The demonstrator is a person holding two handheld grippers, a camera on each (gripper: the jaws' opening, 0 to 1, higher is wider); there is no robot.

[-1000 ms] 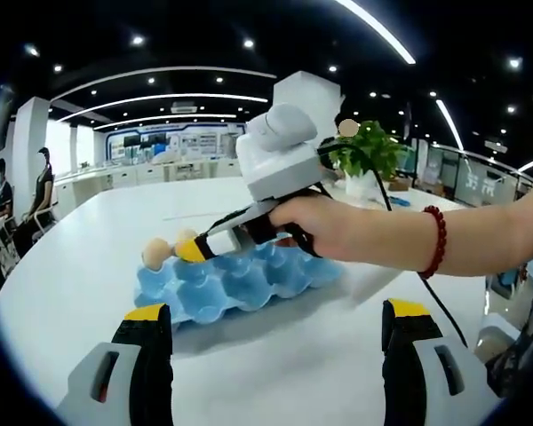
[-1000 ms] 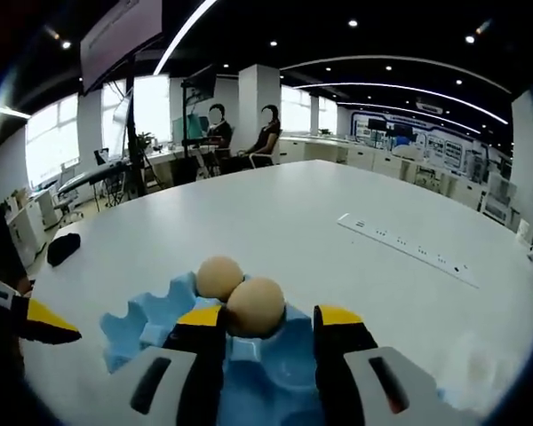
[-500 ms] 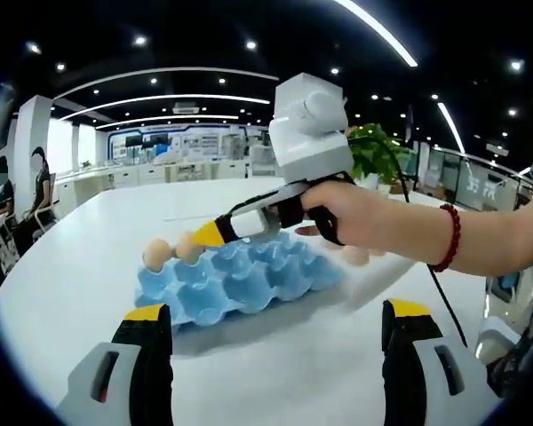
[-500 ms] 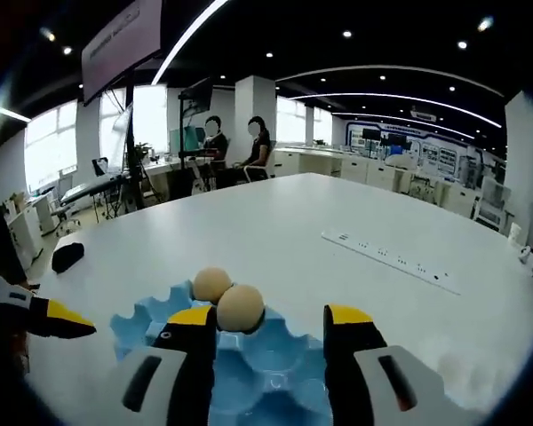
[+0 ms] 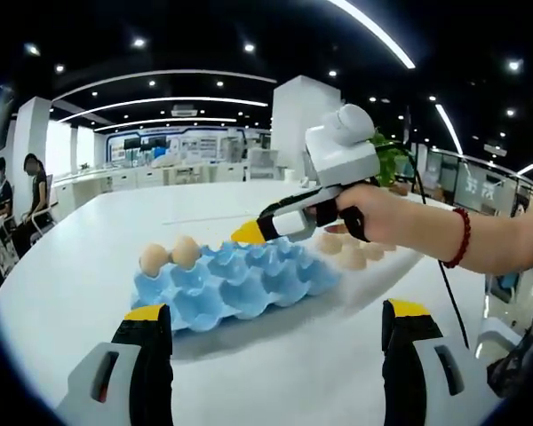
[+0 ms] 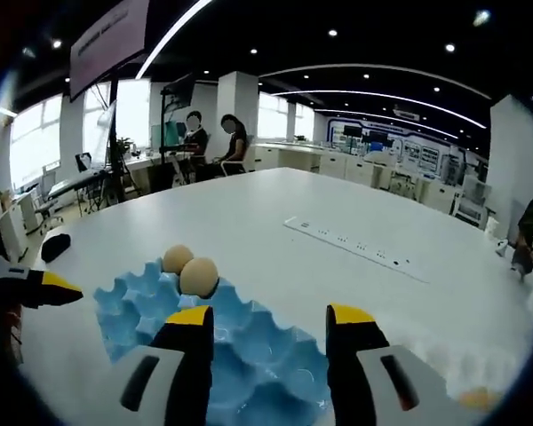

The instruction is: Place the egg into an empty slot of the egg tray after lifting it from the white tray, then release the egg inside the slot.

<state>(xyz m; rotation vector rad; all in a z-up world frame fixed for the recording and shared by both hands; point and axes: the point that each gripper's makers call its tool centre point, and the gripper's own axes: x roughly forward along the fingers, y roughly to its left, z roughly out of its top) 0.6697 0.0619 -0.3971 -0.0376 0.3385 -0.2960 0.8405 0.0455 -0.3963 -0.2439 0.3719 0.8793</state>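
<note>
White tabletop (image 5: 71,266) fills the office scene, and both tongs are spread wide and empty: the left tongs (image 5: 280,324) low over it, the right tongs (image 6: 271,324) above the blue egg tray (image 6: 249,346). Two eggs (image 6: 198,276) sit side by side in its end slots, while more eggs (image 5: 351,255) lie beyond the tray.

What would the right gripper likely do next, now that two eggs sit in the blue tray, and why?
Probably swing over to the loose eggs lying beyond the blue egg tray and pick one up. The right gripper is open and carries nothing, two eggs already sit in slots, and most slots look empty.
</note>
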